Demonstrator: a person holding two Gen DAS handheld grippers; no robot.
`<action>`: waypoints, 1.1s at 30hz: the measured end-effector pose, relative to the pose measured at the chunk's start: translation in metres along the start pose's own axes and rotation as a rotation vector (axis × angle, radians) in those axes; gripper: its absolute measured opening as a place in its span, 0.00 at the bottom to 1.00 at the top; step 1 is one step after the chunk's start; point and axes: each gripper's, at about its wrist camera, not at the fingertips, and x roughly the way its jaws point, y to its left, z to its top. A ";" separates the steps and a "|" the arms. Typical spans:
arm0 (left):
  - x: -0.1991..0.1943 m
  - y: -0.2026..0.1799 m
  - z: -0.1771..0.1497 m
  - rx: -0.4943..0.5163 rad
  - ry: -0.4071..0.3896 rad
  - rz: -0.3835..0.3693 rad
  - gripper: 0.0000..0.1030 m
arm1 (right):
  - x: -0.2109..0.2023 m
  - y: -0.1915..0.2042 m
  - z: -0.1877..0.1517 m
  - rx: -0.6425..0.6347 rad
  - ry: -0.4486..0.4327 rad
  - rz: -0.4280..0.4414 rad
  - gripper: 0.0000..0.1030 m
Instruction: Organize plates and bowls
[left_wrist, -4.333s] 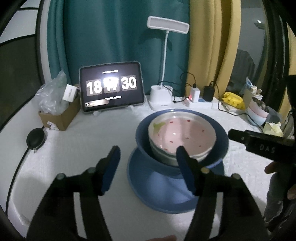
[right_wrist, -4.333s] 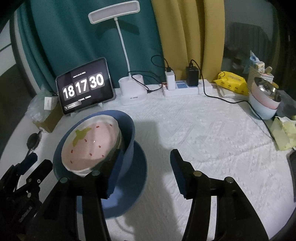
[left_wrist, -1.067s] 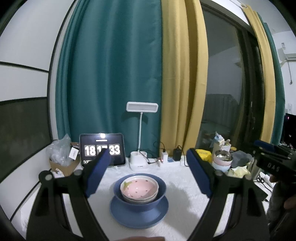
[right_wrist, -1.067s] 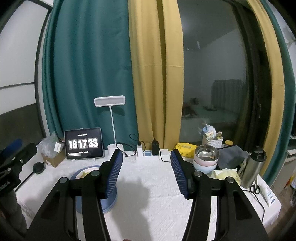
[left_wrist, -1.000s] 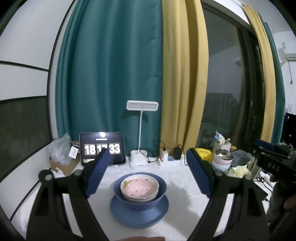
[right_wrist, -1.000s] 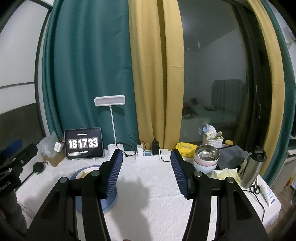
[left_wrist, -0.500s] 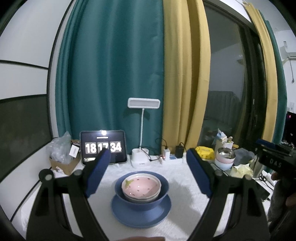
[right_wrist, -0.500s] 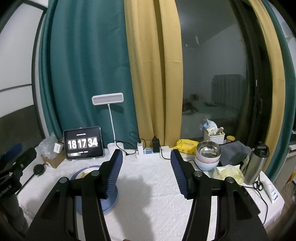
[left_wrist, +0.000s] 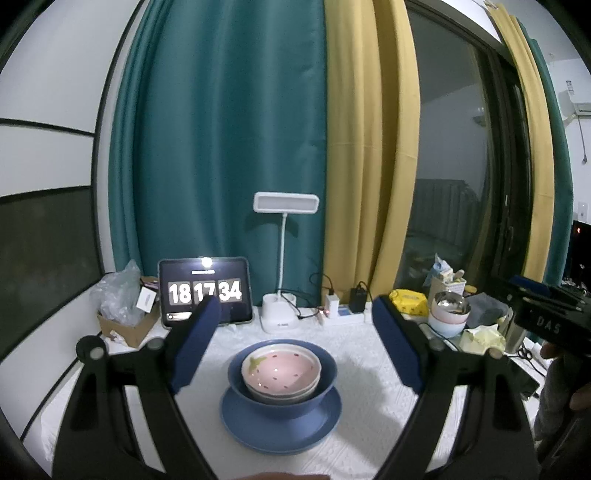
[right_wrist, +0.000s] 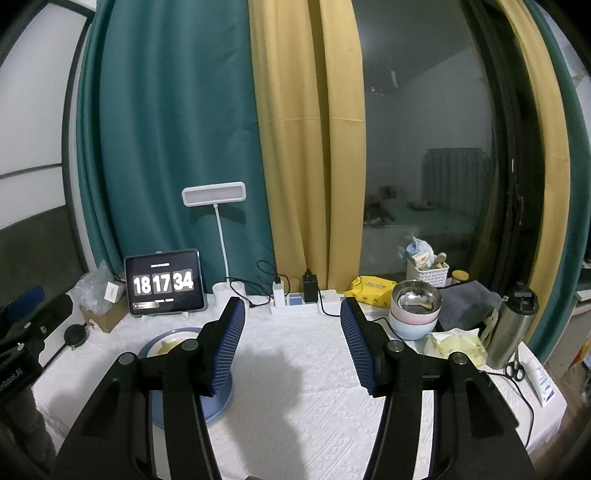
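A pink strawberry-pattern bowl (left_wrist: 281, 373) sits nested in a dark blue bowl (left_wrist: 325, 384), which stands on a blue plate (left_wrist: 258, 432) on the white tablecloth. My left gripper (left_wrist: 295, 343) hangs open, well back from and above the stack, nothing between its blue pads. My right gripper (right_wrist: 291, 343) is also open and empty over bare cloth to the right of the stack. In the right wrist view the blue plate (right_wrist: 218, 406) is mostly hidden behind the left finger (right_wrist: 227, 347).
Along the back stand a tablet clock (left_wrist: 205, 291), a white desk lamp (left_wrist: 280, 295), a power strip (right_wrist: 299, 304) and a cardboard box (left_wrist: 125, 328). At the right are stacked pastel bowls topped by a steel one (right_wrist: 415, 308), a steel flask (right_wrist: 511, 325), tissues and scissors.
Since about four seconds ago both grippers pulled back and up from the stack, letting go of it. Over the last second nothing moved; only the clock ticked.
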 end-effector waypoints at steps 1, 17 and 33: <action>0.000 0.000 0.000 0.001 0.000 0.001 0.83 | 0.001 0.000 -0.001 0.001 0.001 0.001 0.55; 0.006 -0.002 -0.006 0.016 0.001 0.008 0.83 | 0.001 -0.001 -0.004 -0.005 0.004 0.001 0.55; 0.013 -0.005 -0.009 0.024 0.005 -0.005 0.83 | -0.003 -0.005 -0.010 0.000 0.011 -0.003 0.55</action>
